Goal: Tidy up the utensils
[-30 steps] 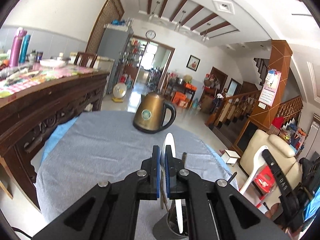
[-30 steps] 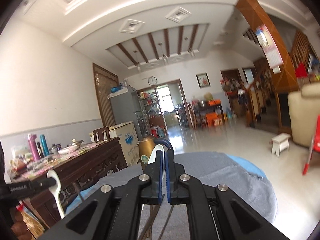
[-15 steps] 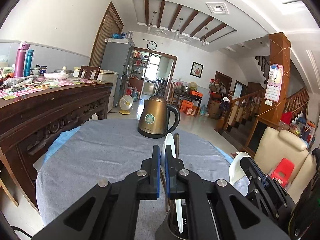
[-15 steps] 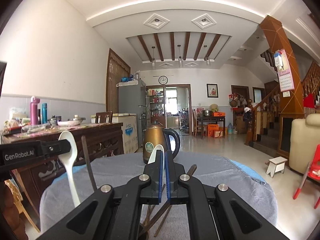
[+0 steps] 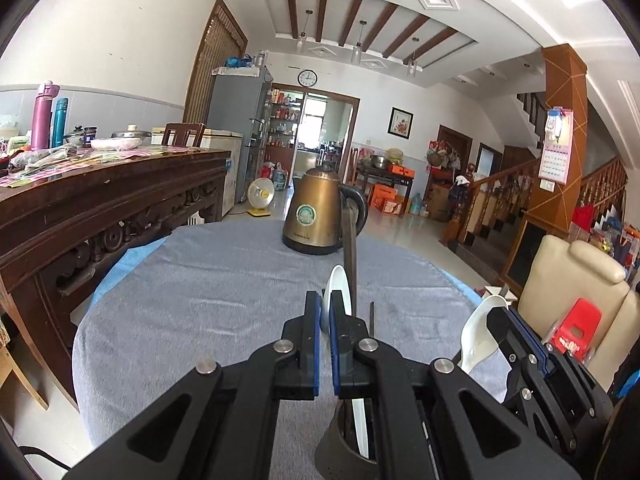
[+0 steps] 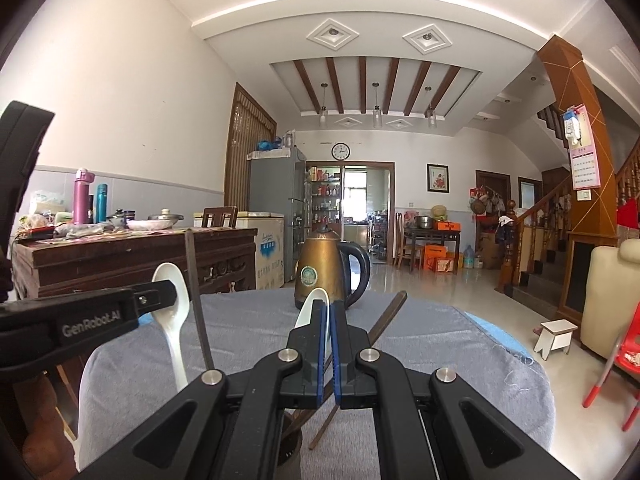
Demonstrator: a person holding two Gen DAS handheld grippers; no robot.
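Standing nearly upright, a white spoon (image 5: 335, 300) is clenched between the pads of the left gripper (image 5: 326, 320), bowl up, its handle running down into the dark holder (image 5: 340, 448) on the near side of the brass kettle (image 5: 316, 216). A dark chopstick (image 5: 351, 256) rises beside it. To the right, the right gripper (image 6: 328, 320) clamps a second white spoon (image 6: 316, 304), also bowl up. Both handles' lower ends are hidden behind the jaws. Only the right wrist view shows more chopsticks (image 6: 386, 316) leaning rightward from the holder, whose base is cut off.
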